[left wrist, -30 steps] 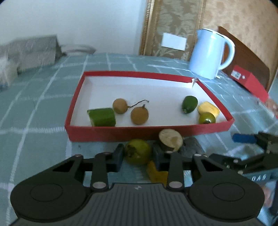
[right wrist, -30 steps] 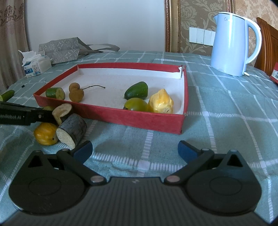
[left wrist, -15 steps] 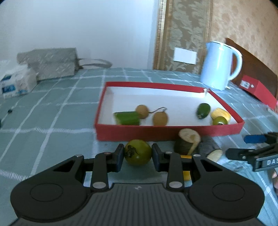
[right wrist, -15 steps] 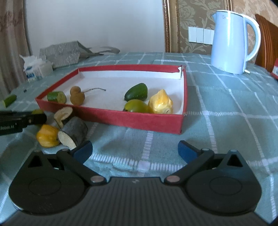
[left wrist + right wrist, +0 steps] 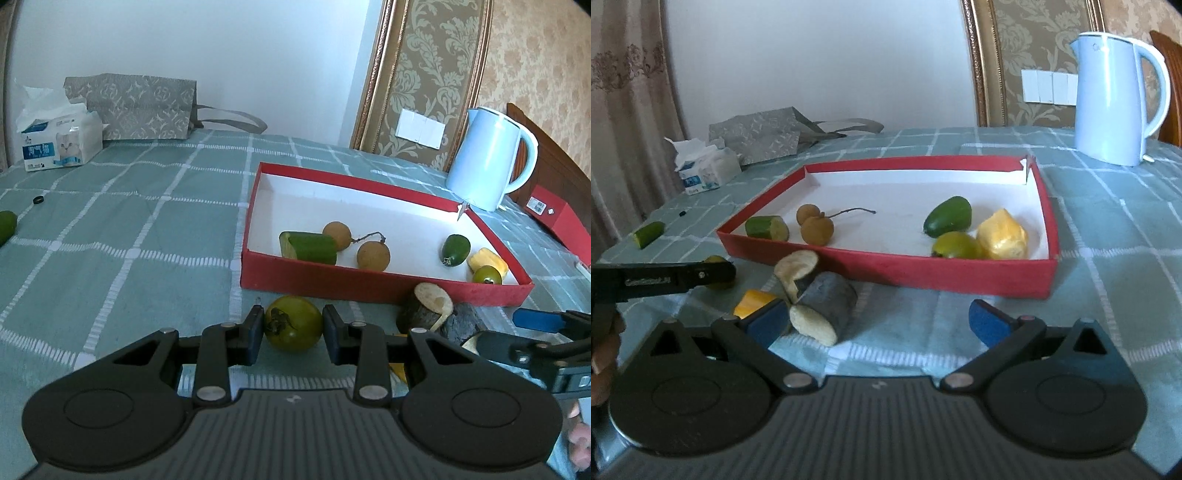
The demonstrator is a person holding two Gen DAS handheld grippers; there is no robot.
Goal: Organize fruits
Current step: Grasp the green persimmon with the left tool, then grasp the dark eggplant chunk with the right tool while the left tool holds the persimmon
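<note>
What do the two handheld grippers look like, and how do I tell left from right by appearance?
The left gripper is black throughout, pads included, with silver pivot rivets and a ribbed body; white lettering marks its side. The right gripper has the same black linkage, but its finger pads are blue. No sleeves or cables show.

Green tomato (image 5: 293,328) gripped, beside red tray (image 5: 369,286)

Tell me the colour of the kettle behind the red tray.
The kettle is pale blue, clearest in the right wrist view.
</note>
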